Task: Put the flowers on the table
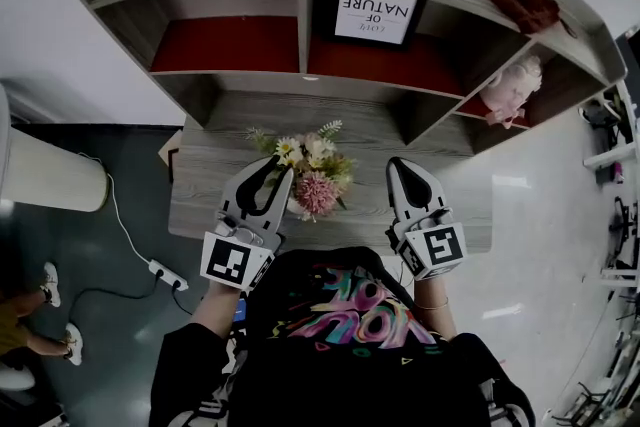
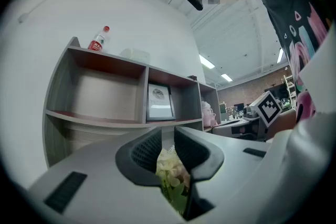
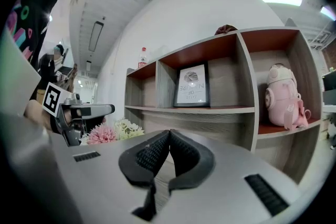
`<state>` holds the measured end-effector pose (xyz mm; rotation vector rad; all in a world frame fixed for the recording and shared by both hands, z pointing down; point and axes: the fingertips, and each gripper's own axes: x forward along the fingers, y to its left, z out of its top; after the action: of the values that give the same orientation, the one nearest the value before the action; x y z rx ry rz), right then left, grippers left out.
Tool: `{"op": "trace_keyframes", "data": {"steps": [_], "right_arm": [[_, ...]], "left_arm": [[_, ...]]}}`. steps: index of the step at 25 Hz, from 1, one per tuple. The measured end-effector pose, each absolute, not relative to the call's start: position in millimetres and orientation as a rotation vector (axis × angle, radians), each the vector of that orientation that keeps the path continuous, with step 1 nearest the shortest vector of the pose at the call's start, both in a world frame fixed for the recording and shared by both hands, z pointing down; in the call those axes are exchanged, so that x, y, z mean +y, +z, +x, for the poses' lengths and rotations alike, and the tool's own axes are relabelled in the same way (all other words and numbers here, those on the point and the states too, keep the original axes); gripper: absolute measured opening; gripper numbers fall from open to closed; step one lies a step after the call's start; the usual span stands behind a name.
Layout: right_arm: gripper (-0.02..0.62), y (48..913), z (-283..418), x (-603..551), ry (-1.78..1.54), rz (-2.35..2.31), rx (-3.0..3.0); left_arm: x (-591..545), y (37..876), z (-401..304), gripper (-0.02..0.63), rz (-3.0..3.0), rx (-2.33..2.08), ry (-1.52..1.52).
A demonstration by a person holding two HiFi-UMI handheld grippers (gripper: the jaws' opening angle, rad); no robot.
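Left tool (image 2: 168,138) pinching flowers (image 1: 316,177), which sit over the desk (image 1: 210,175); stems hidden behind it. Right tool (image 3: 168,136) pressed together, nothing in it. Shelf (image 1: 300,20): framed print (image 1: 375,12) in middle bay, pink toy (image 1: 512,87) in right bay.

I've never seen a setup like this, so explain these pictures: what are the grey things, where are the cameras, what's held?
No robot here: a person holds a two-jaw gripper in each hand. The head view looks down from the person's head; the other two cameras ride on the grippers, looking along their jaws. The left gripper is closed on the flowers above the wooden table. The right gripper is shut and empty. Behind stands a shelf unit with a framed print and a pink toy.
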<state>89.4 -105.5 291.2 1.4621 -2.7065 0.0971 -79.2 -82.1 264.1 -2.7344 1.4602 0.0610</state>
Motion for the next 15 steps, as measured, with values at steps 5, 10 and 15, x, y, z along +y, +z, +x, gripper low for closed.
{"op": "trace_keyframes", "data": {"steps": [5, 10, 15], "right_arm": [[0.017, 294, 92, -103, 0.09, 1.431, -2.692], [0.017, 285, 85, -97, 0.087, 1.393, -2.753], [0.017, 289, 83, -92, 0.05, 1.321, -2.751]], "left_arm": [[-81, 263, -76, 0.044, -2.738, 1.464, 0.079], [-80, 267, -75, 0.034, -2.748, 1.46, 0.052], [-80, 273, -80, 0.032, -2.766, 1.481, 0.045]]}}
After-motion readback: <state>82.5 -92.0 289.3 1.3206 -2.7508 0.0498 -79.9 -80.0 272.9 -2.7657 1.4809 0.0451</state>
